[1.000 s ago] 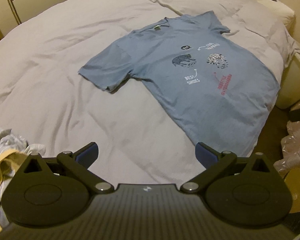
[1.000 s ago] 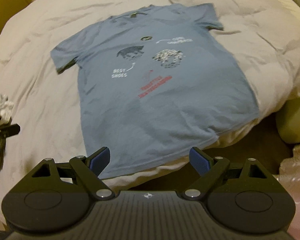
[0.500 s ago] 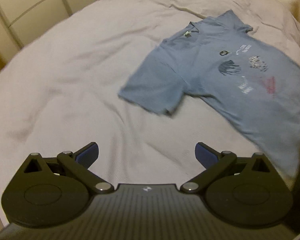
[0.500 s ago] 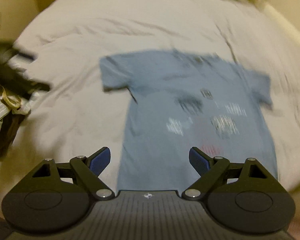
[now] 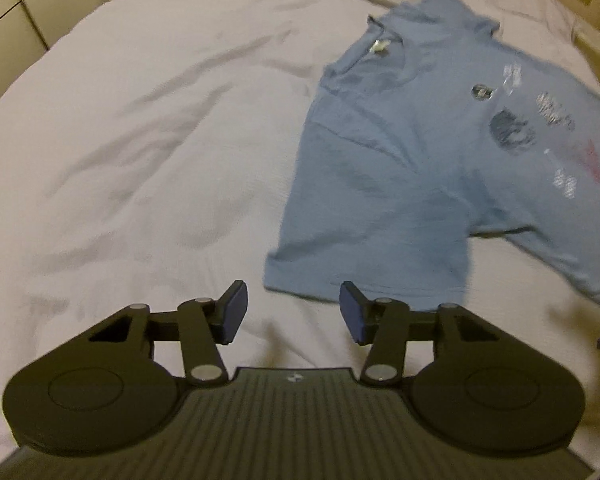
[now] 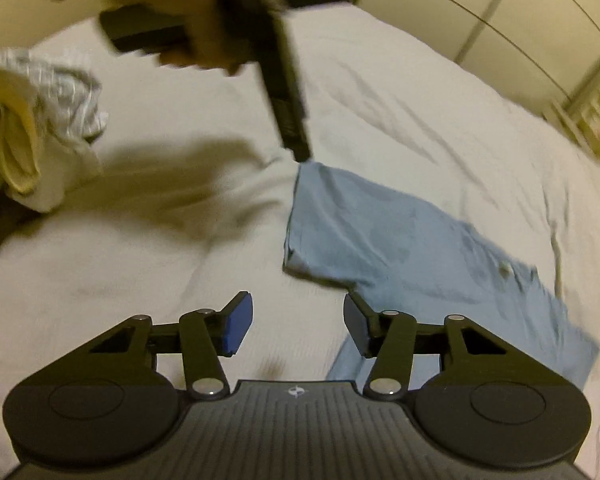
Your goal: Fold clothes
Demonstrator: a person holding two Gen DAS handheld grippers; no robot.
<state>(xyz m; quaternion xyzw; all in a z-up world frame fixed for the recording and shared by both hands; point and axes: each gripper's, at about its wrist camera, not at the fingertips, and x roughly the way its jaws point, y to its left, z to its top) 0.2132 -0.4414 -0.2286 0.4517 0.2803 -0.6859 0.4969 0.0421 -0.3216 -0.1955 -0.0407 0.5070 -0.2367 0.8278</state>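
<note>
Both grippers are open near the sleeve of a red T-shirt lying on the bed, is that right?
Not quite: the T-shirt is blue, as the left wrist view shows. The rest holds: the left gripper and right gripper are open near its sleeve on the bed.

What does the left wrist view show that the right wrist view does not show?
Only the left wrist view shows the printed chest graphics and the neck label of the blue T-shirt.

Only the right wrist view shows the left tool from outside, its tip near the sleeve edge, the hand holding it, and a pile of pale clothes.

Both show the T-shirt's sleeve lying flat on the white bedcover, with each view's own tool open: left tool, right tool.
</note>
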